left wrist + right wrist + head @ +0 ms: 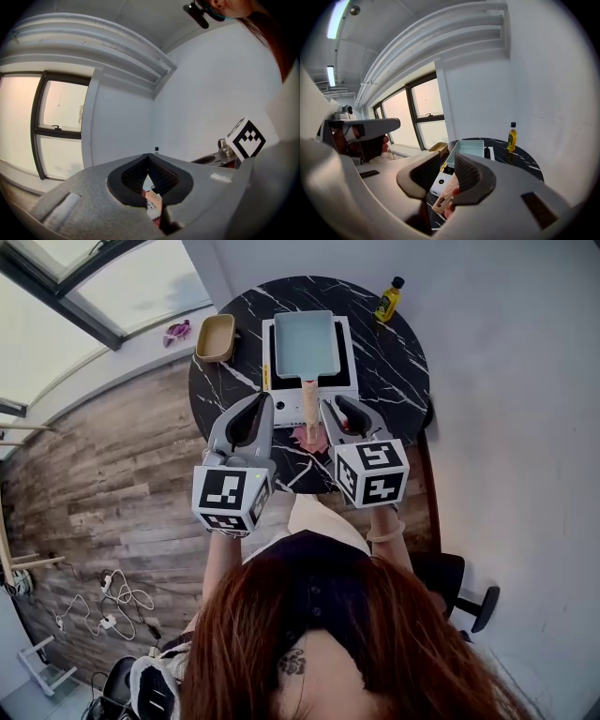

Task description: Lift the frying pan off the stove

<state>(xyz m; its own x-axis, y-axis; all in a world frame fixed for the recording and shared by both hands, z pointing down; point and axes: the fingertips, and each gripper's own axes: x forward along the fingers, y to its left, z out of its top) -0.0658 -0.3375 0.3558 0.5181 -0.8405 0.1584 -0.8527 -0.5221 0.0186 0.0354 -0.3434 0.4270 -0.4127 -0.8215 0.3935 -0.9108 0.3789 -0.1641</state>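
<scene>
Two grippers: both were held low over the near edge of the table (398, 367), one on each side of the pan's handle, and neither touched it.
Frying pan: the pale-blue rectangular frying pan (303, 339) sat flat on the white stove (285, 410) near the middle of the table, not yet lifted.
Handle axis: the wooden handle (308, 401) ran straight from the pan's near side toward the person and past the stove's front edge.
Right gripper: the right gripper (332, 405) had its fingers apart and held nothing. In its own view the handle lay low in the gap between the pads, pointing back at the camera.
Left gripper: the left gripper (268, 401) looked to have its fingers touching at the tips with nothing held, though the steep angle left that uncertain. A sliver of stove and handle showed below the pads.
Nearer hand: the right one, judging from its view, since the handle already lined up with its open jaws.
Coming move: probably a short push forward and down along the handle's length, then a close across its width.
Bystanders: a yellow bottle (389, 299) and a tan dish (215, 337) stood well apart from the handle.
</scene>
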